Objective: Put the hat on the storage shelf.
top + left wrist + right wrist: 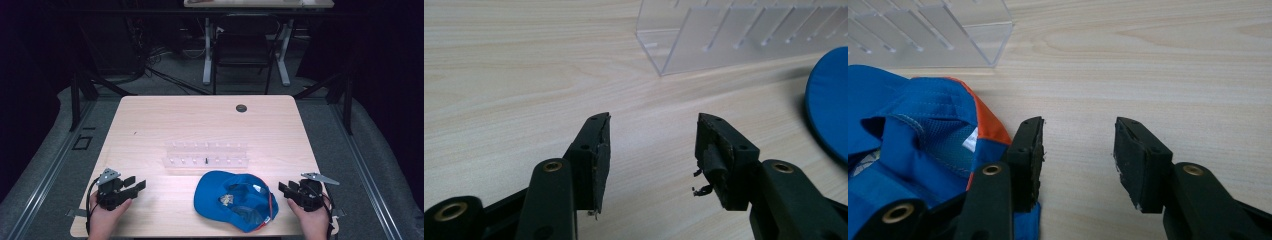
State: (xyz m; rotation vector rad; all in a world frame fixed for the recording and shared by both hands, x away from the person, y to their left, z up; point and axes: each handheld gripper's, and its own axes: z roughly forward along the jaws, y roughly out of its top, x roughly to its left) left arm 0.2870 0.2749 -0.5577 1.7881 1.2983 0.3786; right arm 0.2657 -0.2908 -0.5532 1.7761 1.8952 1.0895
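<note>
A blue cap (235, 199) with an orange edge lies upside down near the table's front edge, right of centre. Behind it stands a clear acrylic rack (206, 154) with several slots. My left gripper (135, 184) rests at the front left, open, with bare wood between its jaws (651, 150); the cap's brim (830, 112) shows at the right edge of the left gripper view. My right gripper (287, 189) is open just right of the cap. In the right gripper view (1078, 155) its left jaw lies beside the cap's orange-trimmed back (923, 145), nothing between the jaws.
The light wooden table (150, 125) has a round cable hole (241, 108) at the back. A dark chair (242, 45) and a white desk frame stand beyond the table. The rack's corner (978, 40) sits just behind the cap.
</note>
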